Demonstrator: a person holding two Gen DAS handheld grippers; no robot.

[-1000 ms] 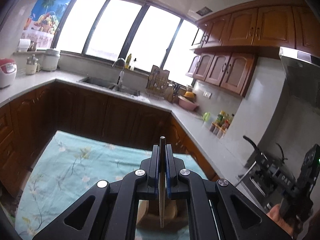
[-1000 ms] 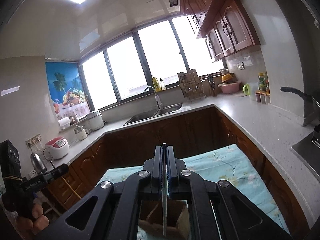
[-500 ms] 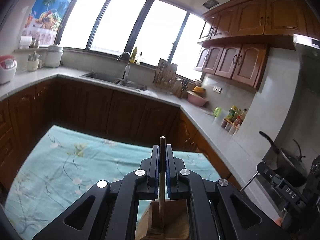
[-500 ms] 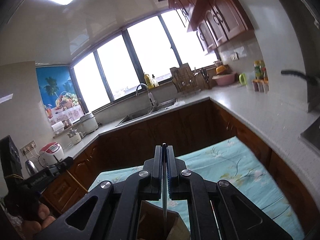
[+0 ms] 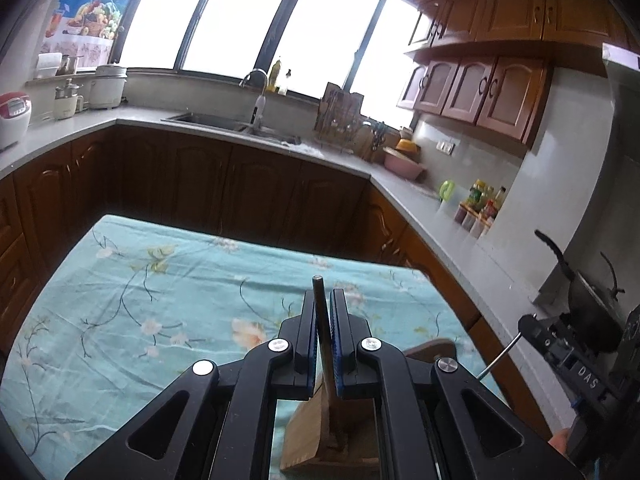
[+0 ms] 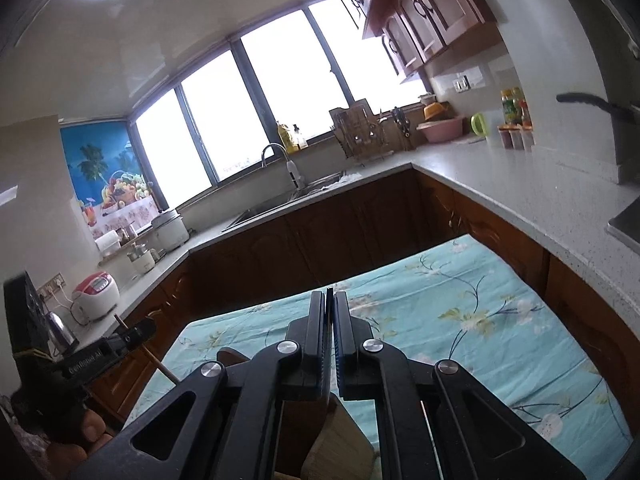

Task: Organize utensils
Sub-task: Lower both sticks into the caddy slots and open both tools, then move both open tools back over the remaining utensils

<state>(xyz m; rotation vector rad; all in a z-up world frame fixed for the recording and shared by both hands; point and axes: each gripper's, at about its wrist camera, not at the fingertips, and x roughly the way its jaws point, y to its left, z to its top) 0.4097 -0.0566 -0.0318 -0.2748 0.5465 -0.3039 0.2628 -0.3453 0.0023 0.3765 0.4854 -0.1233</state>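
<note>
Left gripper [image 5: 323,304] nips a dark handle [image 5: 317,286]; right gripper [image 6: 329,304] perhaps a blade [image 6: 329,291].

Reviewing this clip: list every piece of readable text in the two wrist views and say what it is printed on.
"DAS": white letters on the body of the right gripper, seen at the edge of the left wrist view.
White lettering on the left gripper, in the right wrist view: too blurred to read.
Sauce bottles on the counter: labels too small to read.
Red rice cooker: panel unreadable.
</note>
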